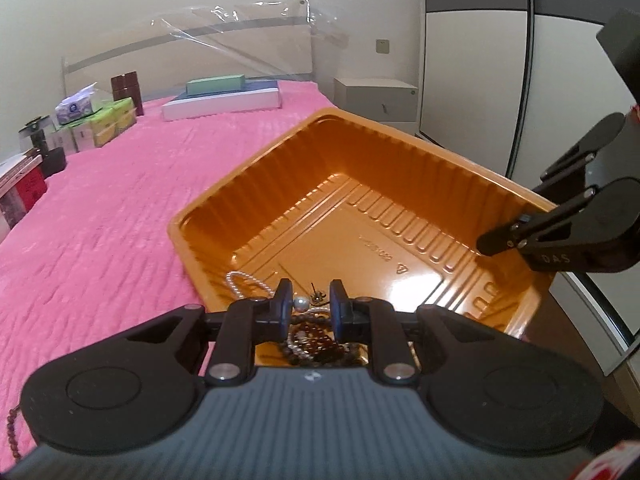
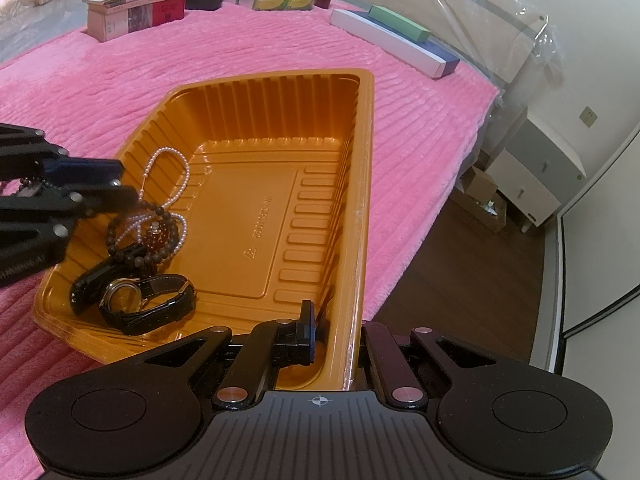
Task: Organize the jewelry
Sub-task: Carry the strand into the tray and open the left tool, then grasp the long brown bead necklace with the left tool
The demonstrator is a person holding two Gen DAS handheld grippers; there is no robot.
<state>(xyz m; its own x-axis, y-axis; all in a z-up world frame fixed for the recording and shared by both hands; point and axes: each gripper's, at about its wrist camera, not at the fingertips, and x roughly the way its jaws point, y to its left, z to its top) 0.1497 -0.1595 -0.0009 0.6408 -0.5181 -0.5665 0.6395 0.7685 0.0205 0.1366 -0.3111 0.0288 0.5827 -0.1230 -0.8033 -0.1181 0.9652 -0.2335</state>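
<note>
Only the right wrist view shows the whole jewelry pile: a black-strapped watch, a dark bead bracelet and a white pearl strand lie heaped in the near-left corner of the orange tray, which sits on the pink bedspread. The left wrist view shows just the strand's loop and some beads past its own fingers. The left gripper hangs over that corner, jaws slightly parted around a pearl earring; contact with the pads cannot be told. To the right the tray floor is bare. The right gripper is clenched on the tray's near right wall, beside the bed's edge and dark floor.
</note>
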